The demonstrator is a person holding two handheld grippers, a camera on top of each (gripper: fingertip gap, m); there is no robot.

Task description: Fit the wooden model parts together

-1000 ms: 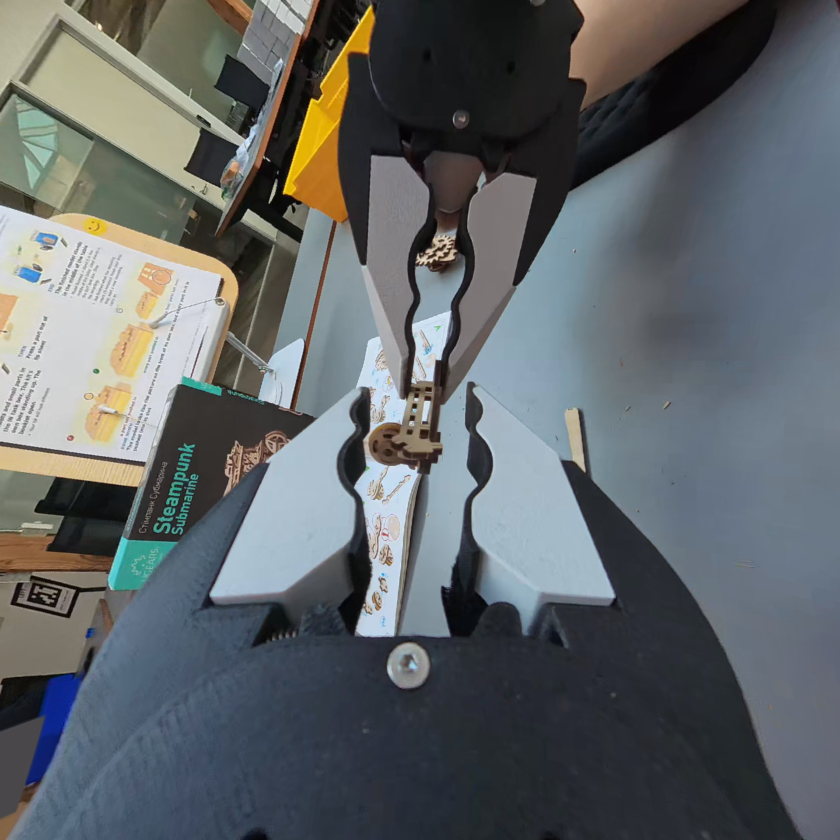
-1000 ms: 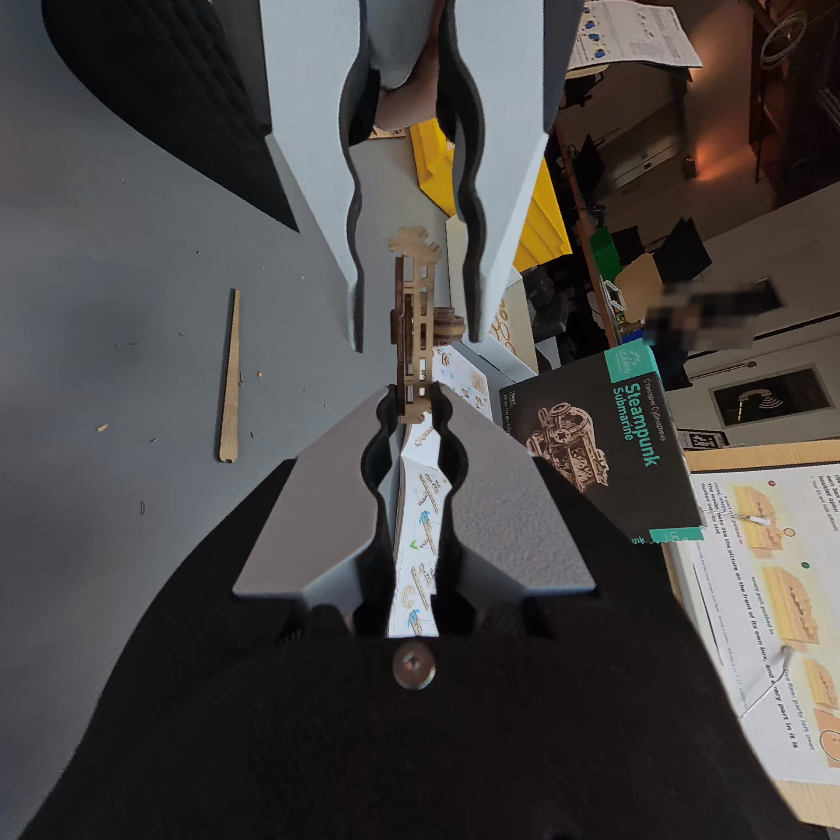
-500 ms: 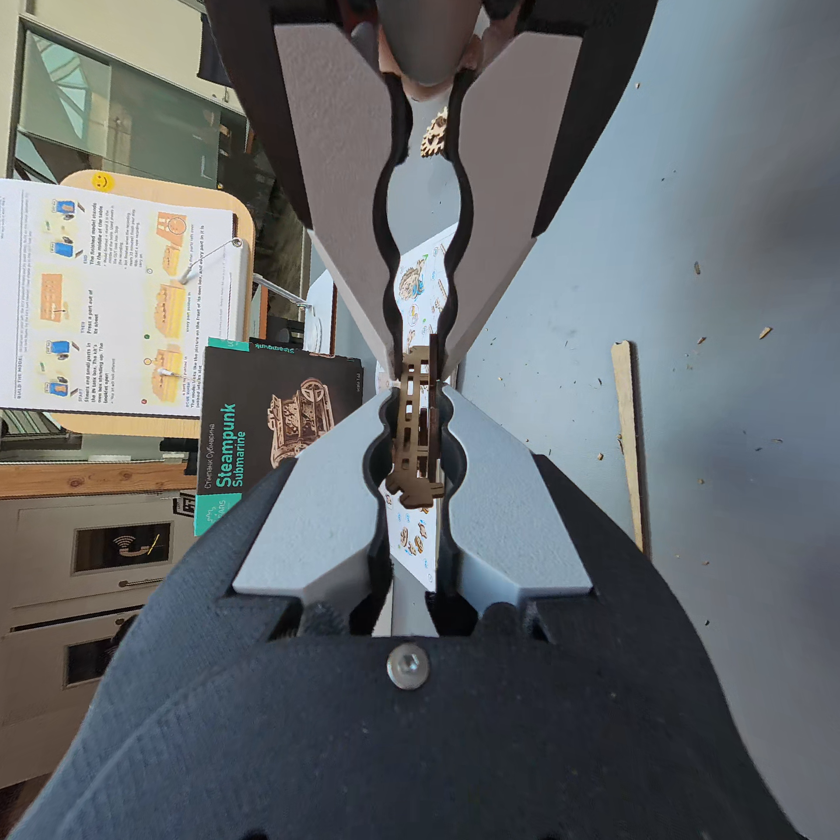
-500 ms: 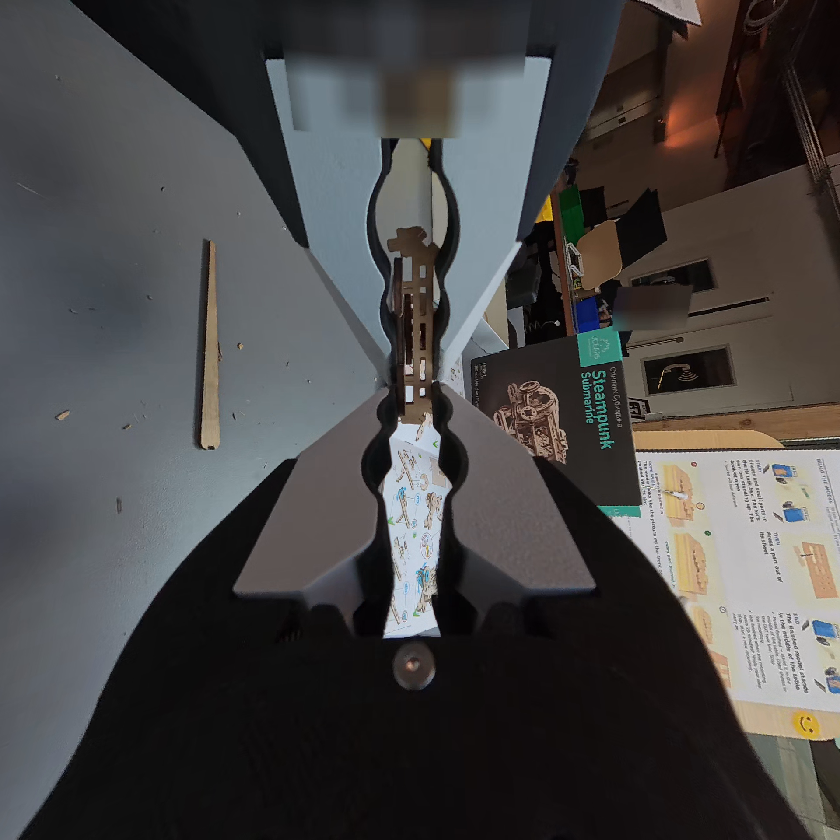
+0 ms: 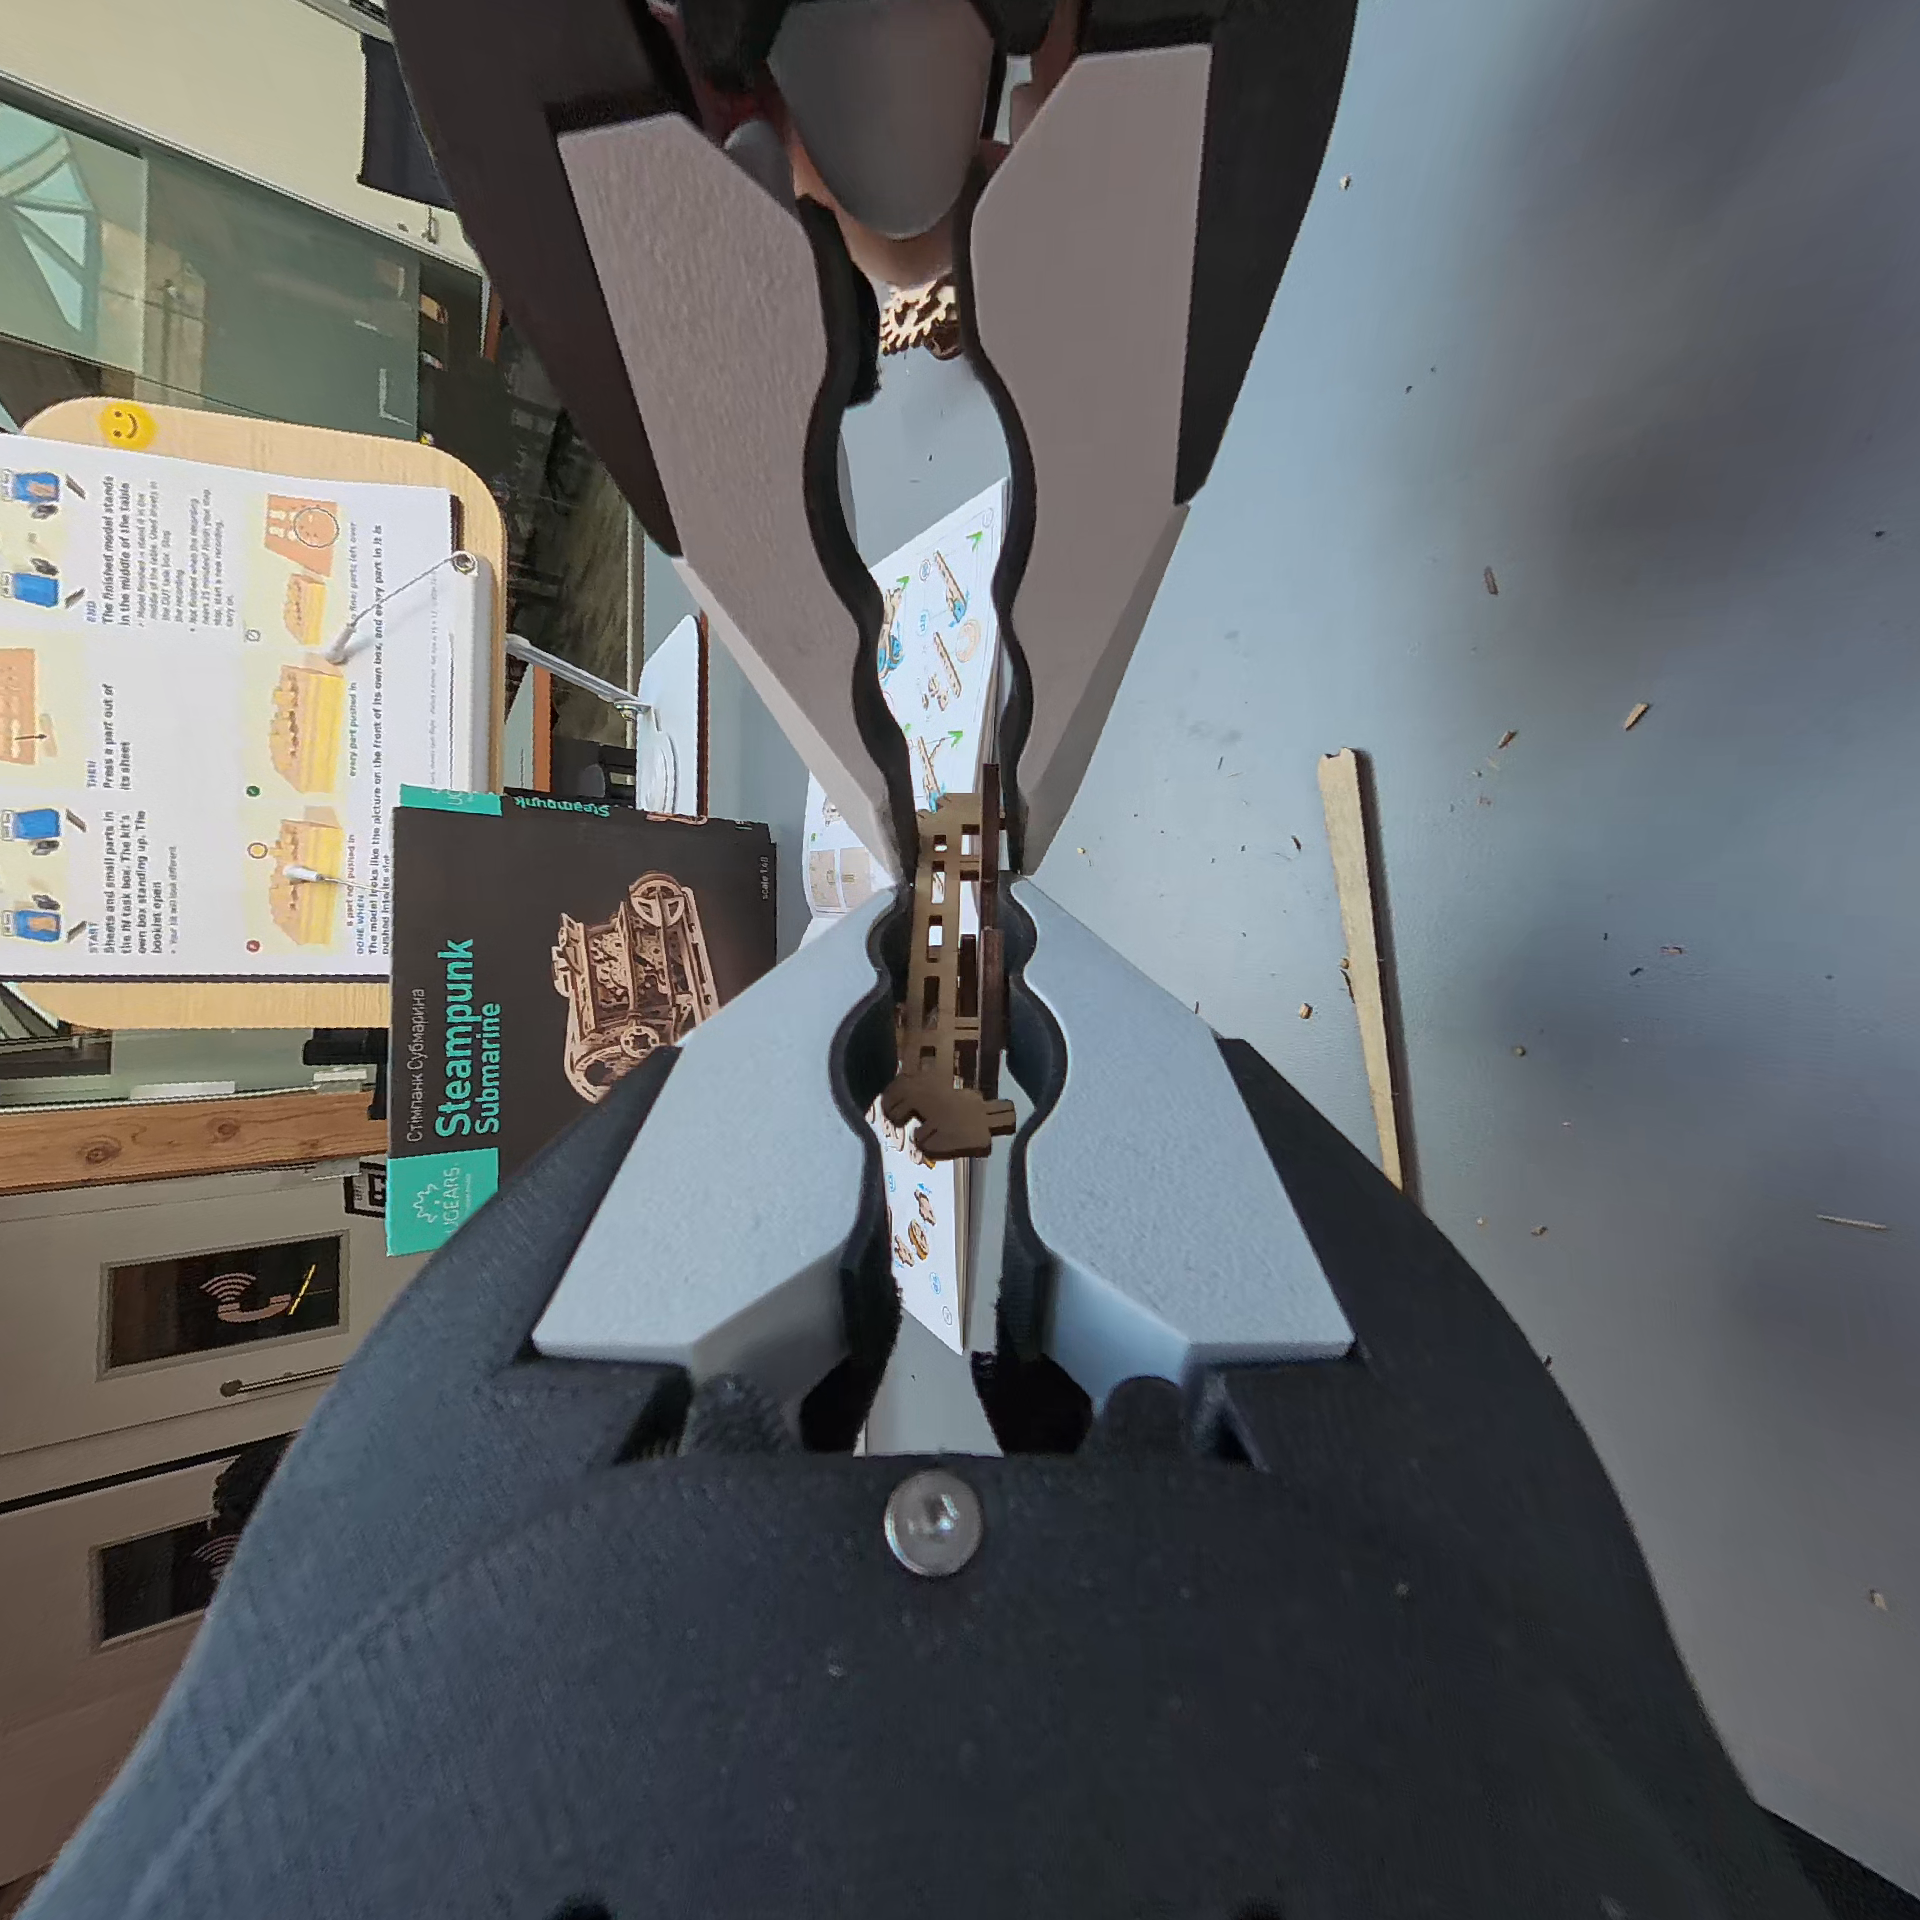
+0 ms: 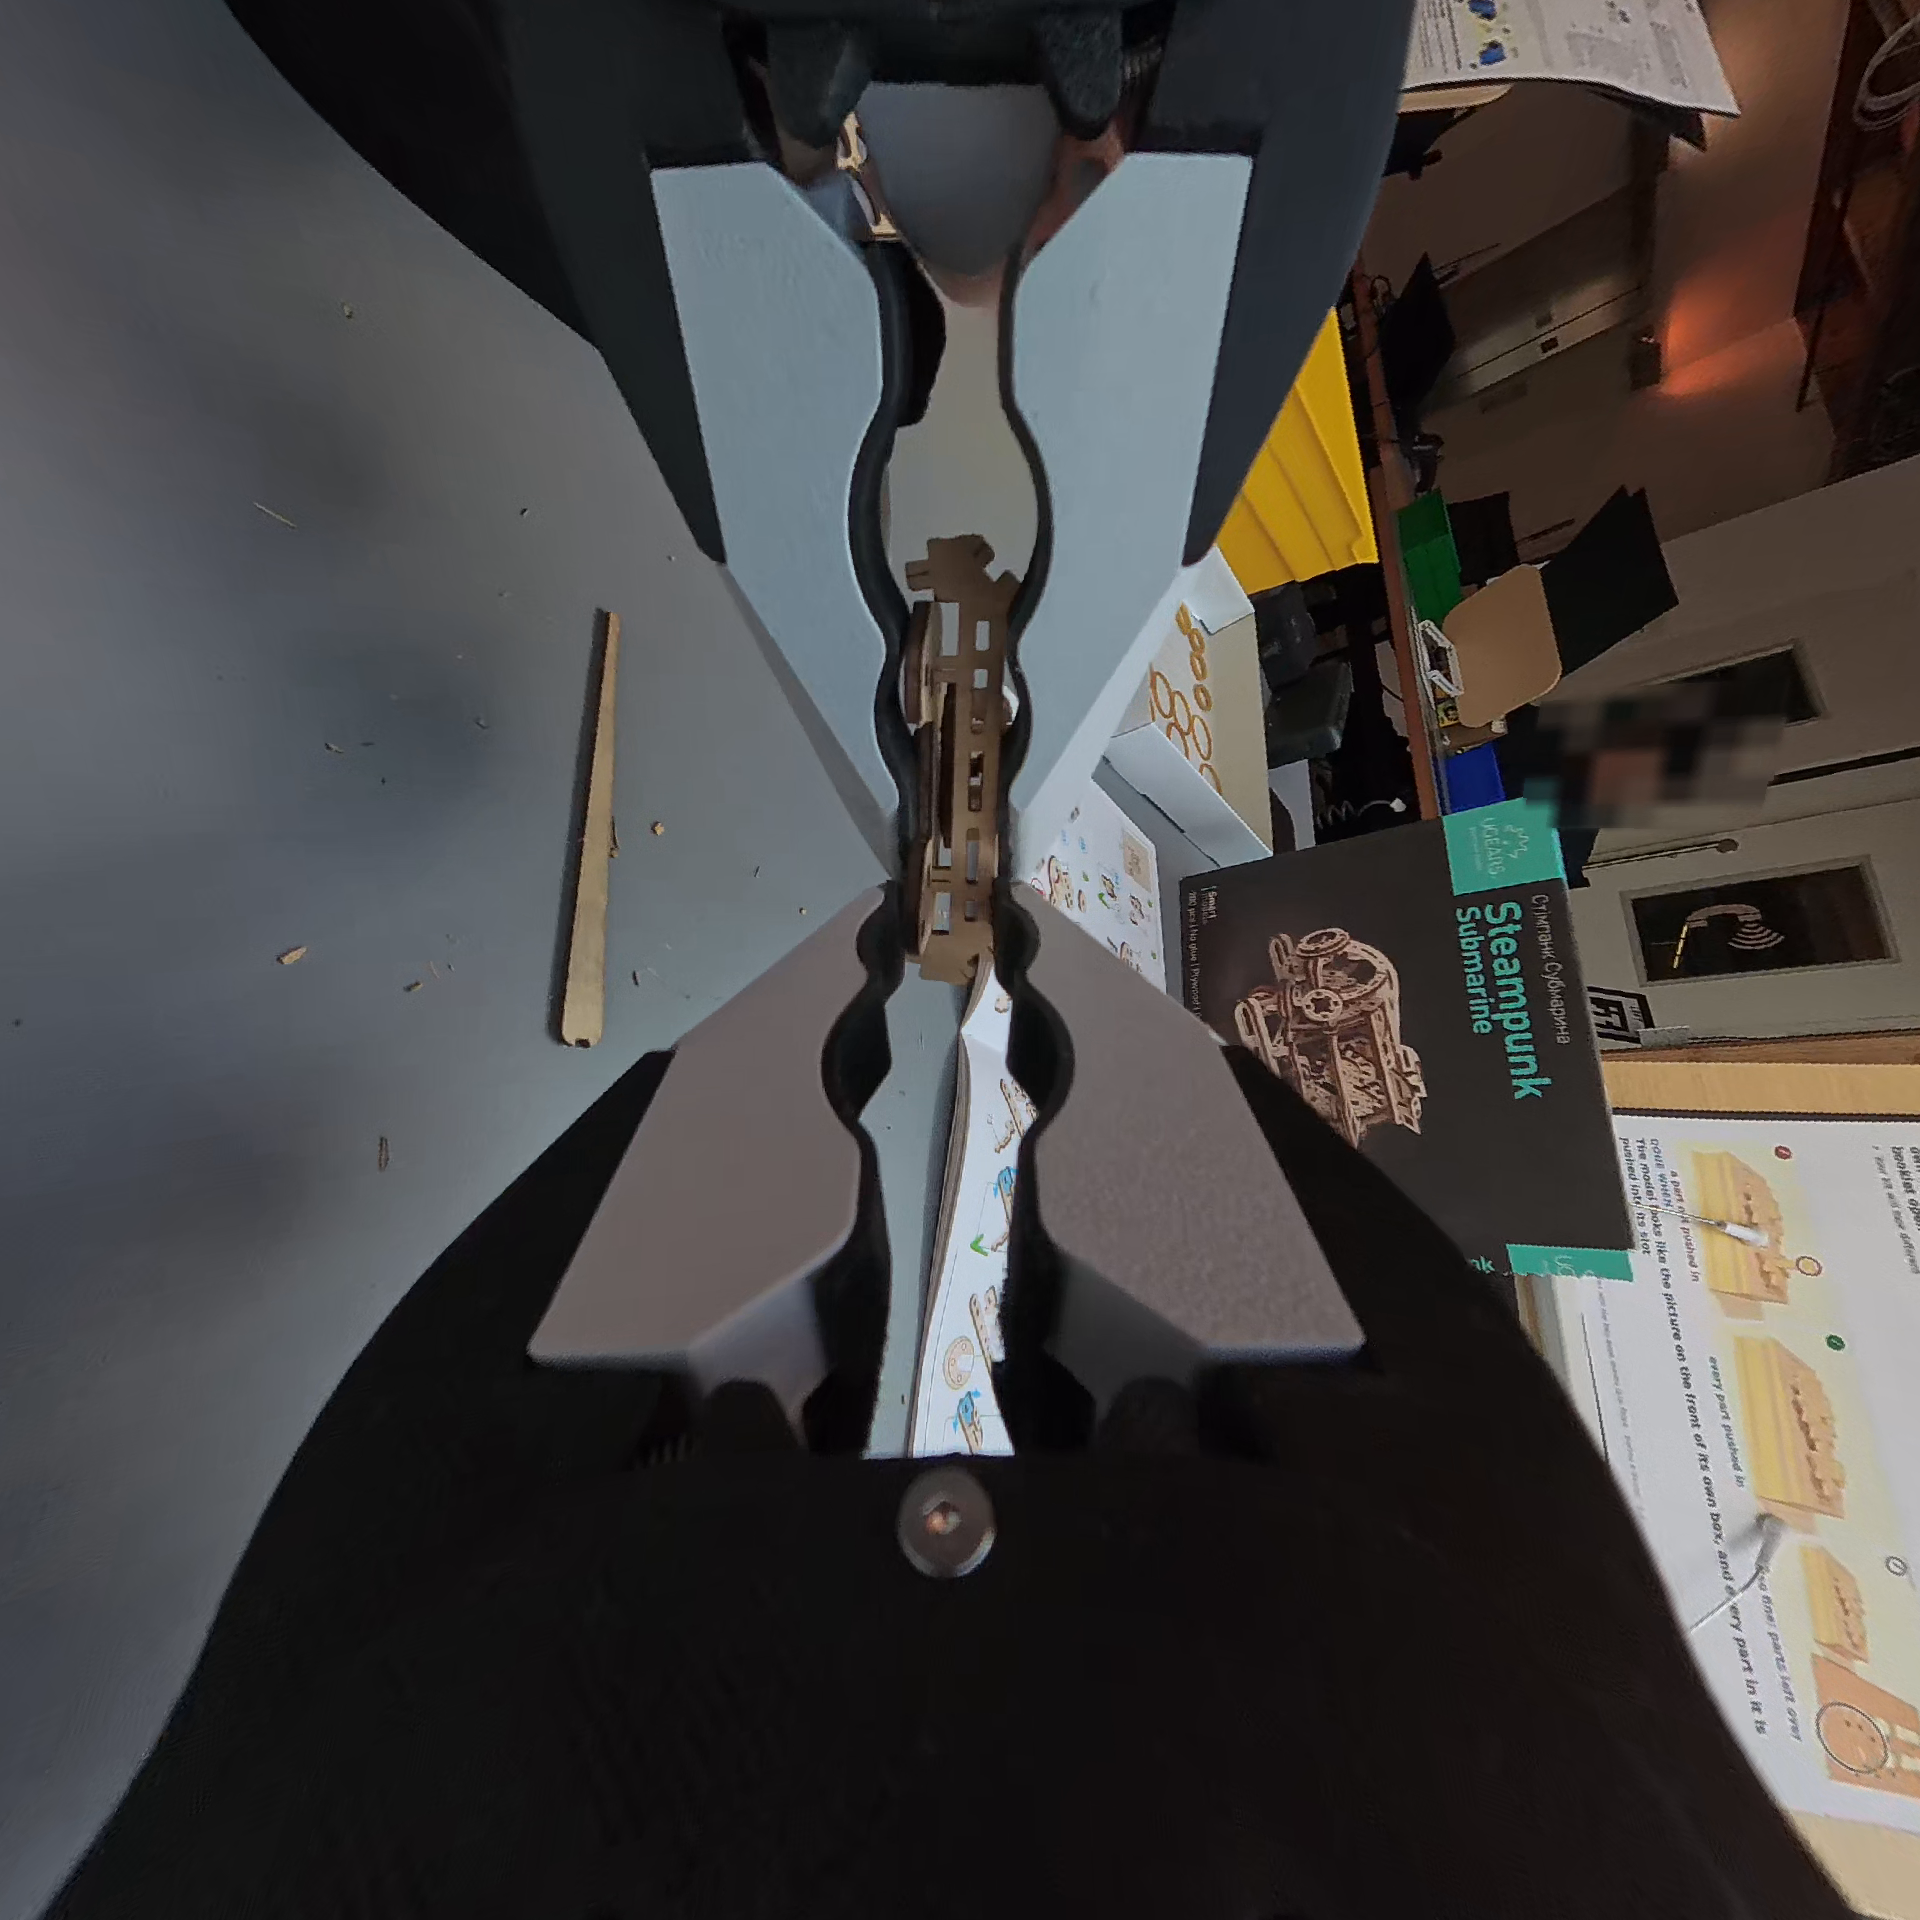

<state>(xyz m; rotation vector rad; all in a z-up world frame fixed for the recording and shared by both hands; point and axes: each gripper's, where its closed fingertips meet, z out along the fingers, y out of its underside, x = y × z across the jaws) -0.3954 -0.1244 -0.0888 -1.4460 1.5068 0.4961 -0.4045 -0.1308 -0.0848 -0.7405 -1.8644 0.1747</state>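
Since a second ago both tongs have drawn tip to tip, and the left tongs (image 5: 951,914), then spread wide around the wooden part, have closed in on it. They now meet nose to nose above the grey worktop (image 5: 1558,520), pointing straight at each other along one line.

Held between them is the wooden model part (image 5: 951,977), a slim ladder-like strip with a toothed head and a small round piece on its side. In the left wrist view its lower length lies between the left tongs' wavy black pads, pinched at their tips. In the right wrist view the right tongs (image 6: 951,920) clamp the strip's near end (image 6: 954,831) at their very tips, the jaws almost together.

Below the tongs lies an open instruction booklet (image 5: 935,644). A dark kit box (image 5: 582,997) stands beside it, with a clipboard sheet (image 5: 229,707) behind. A thin wooden stick (image 5: 1361,956) and splinters lie on the worktop, well apart from the part.
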